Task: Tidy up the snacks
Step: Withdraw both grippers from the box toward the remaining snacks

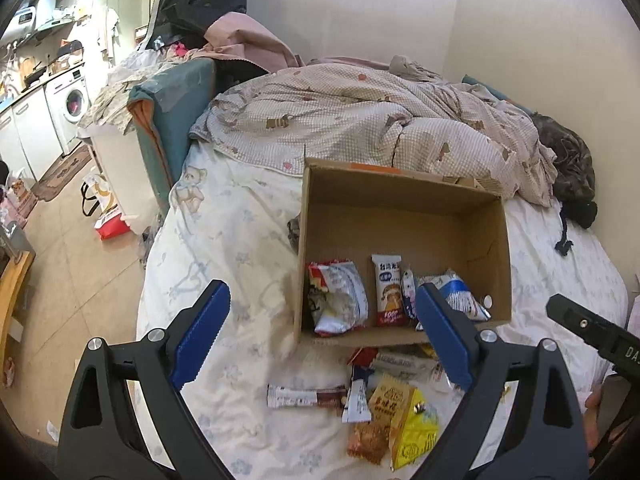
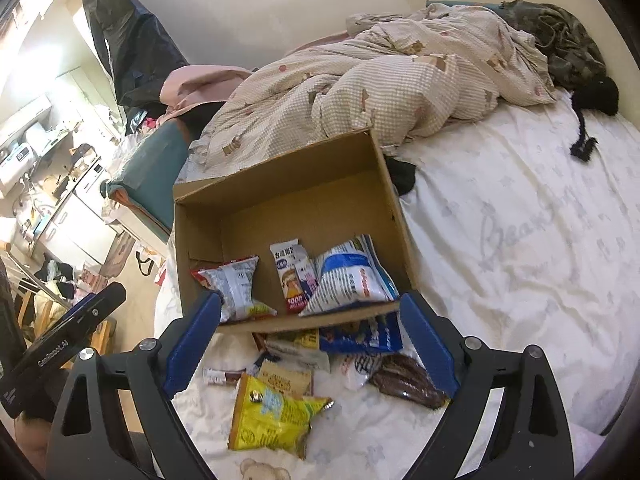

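Observation:
An open cardboard box point(image 1: 400, 196) point(image 2: 280, 176) lies on the white bed sheet. Inside it are a red-and-white packet point(image 1: 340, 296) point(image 2: 236, 288), a rice-cracker bar point(image 1: 387, 292) point(image 2: 290, 276) and a blue-and-white packet point(image 1: 460, 292) point(image 2: 352, 272). In front of the box lies a loose pile: a yellow packet point(image 1: 412, 420) point(image 2: 272, 416), a brown-and-white bar point(image 1: 304, 396), a blue packet point(image 2: 360, 336) and a dark brown packet point(image 2: 404, 380). My left gripper point(image 1: 322, 292) and right gripper point(image 2: 311, 300) hover open above the pile, side by side, with nothing between their blue pads.
A rumpled checked quilt point(image 1: 360, 120) point(image 2: 380, 80) lies behind the box. A dark garment point(image 2: 596, 96) sits at the far right of the bed. The bed's left edge drops to a floor with bags point(image 1: 108, 216), beside a teal padded chair point(image 1: 172, 120).

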The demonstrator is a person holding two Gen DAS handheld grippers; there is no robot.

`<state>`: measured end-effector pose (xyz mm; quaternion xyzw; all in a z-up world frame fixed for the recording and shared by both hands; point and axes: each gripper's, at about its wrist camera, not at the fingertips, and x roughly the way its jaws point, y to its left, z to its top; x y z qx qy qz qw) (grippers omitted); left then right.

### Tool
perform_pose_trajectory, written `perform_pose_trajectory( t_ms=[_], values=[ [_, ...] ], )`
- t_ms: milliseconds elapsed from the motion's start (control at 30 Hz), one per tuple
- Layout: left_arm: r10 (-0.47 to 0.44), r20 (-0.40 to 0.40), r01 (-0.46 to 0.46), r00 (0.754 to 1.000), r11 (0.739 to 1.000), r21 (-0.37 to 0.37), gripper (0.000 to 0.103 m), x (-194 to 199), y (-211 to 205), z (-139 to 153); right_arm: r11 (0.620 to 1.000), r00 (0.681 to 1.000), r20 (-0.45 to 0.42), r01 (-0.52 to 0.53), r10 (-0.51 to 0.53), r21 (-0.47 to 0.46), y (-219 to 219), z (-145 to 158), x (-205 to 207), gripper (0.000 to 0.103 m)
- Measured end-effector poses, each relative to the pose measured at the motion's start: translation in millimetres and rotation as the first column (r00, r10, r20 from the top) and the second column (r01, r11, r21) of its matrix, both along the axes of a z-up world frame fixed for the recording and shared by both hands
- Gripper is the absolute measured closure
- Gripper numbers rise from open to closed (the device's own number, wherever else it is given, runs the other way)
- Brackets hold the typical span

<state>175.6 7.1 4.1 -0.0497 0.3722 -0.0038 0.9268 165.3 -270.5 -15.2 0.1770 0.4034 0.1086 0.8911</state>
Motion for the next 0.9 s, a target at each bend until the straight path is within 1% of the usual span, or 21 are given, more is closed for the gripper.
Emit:
perform_pose_trajectory(
  t_ms=[133,200,233,367,500,600,733,833,900],
  values=[
    [0.011,-0.03,-0.011,0.999,1.0,0.012,0.011,-9,0,-6,1.0,1.0,-0.006,0.01,-0.01,0.005,-5,0,-11,0.01],
    [0.014,-0.062,-0.012,0.998,0.999,0.036,0.011,-11,-1,-13,1.0,1.0,-0.001,0.02,-0.02,0.004,-7,0,-17,0.01],
    [0.013,-0.072,-0.011,0.997,0.999,0.035,0.011,-12,-1,-14,1.0,1.0,0.0,0.022,-0.022,0.003,-8,1,-18,0.01],
    [0.004,-0.136,-0.005,0.991,1.0,-0.004,0.011,-15,1,-27,0.999,0.999,-0.012,0.051,-0.051,-0.006,-14,-1,-25,0.01],
    [-0.018,-0.181,0.015,0.983,1.0,-0.021,0.011,-18,-2,-39,0.997,0.996,-0.043,0.08,-0.08,0.004,-24,-9,-30,0.01],
    [-0.053,-0.239,0.042,0.97,0.998,-0.05,0.011,-19,-11,-53,0.996,0.994,-0.066,0.089,-0.089,0.002,-31,-16,-32,0.01],
    [-0.126,-0.332,0.093,0.935,0.989,-0.114,0.011,-19,-27,-79,0.995,0.99,-0.101,0.104,-0.103,0.004,-41,-25,-34,0.01],
    [-0.191,-0.403,0.136,0.895,0.978,-0.16,0.011,-16,-45,-99,0.993,0.987,-0.113,0.118,-0.115,0.021,-48,-28,-34,0.01],
    [-0.246,-0.435,0.188,0.866,0.967,-0.172,0.011,-14,-65,-112,0.991,0.985,-0.118,0.129,-0.125,0.028,-51,-29,-34,0.01]
  ],
)
